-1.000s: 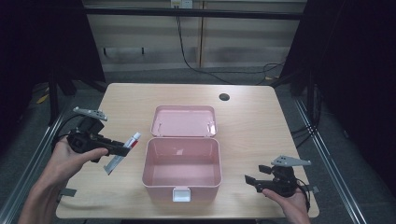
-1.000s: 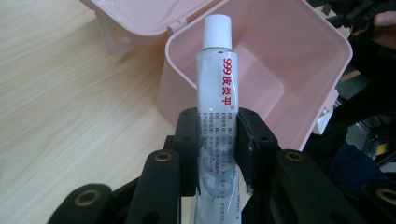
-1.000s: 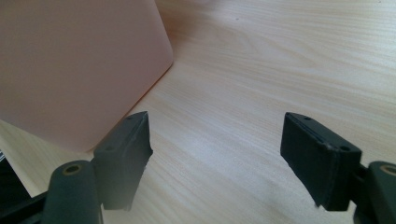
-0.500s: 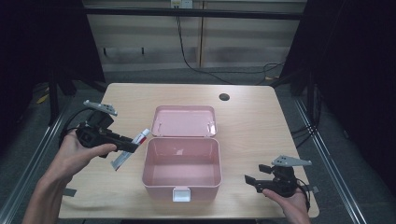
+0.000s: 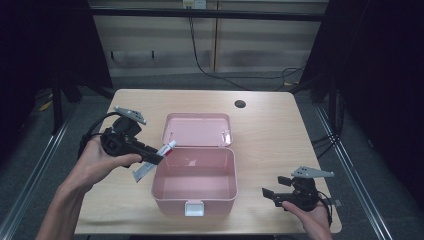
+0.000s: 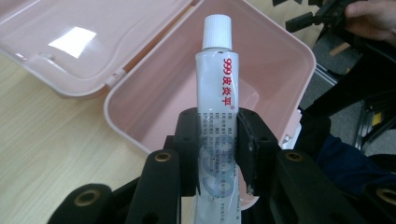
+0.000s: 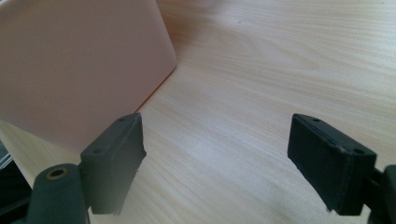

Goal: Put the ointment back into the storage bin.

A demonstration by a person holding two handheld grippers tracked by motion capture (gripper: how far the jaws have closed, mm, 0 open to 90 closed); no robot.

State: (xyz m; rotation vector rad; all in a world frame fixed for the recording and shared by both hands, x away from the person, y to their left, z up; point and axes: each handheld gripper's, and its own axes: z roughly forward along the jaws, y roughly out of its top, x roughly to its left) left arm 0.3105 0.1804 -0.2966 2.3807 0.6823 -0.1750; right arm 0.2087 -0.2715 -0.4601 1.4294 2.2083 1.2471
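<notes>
A white ointment tube (image 6: pixel 215 107) with red writing and a white cap is pinched between the two black jaws of the left gripper (image 6: pixel 217 140). The cap end sticks out past the jaws and points over the open pink box (image 6: pixel 261 70); the flat tail end hangs out behind them. In the high view the tube (image 5: pixel 155 159) hangs in the air at the left wall of the box (image 5: pixel 195 182), held up by the left gripper (image 5: pixel 156 159) in the person's left hand (image 5: pixel 97 160). The box lid (image 5: pixel 197 129) lies flat open behind the box on the wooden table (image 5: pixel 270 130). The right gripper (image 5: pixel 267 194) rests low near the front right of the box, its jaws spread wide apart with nothing between them, and the right hand (image 5: pixel 310 215) holds it.
</notes>
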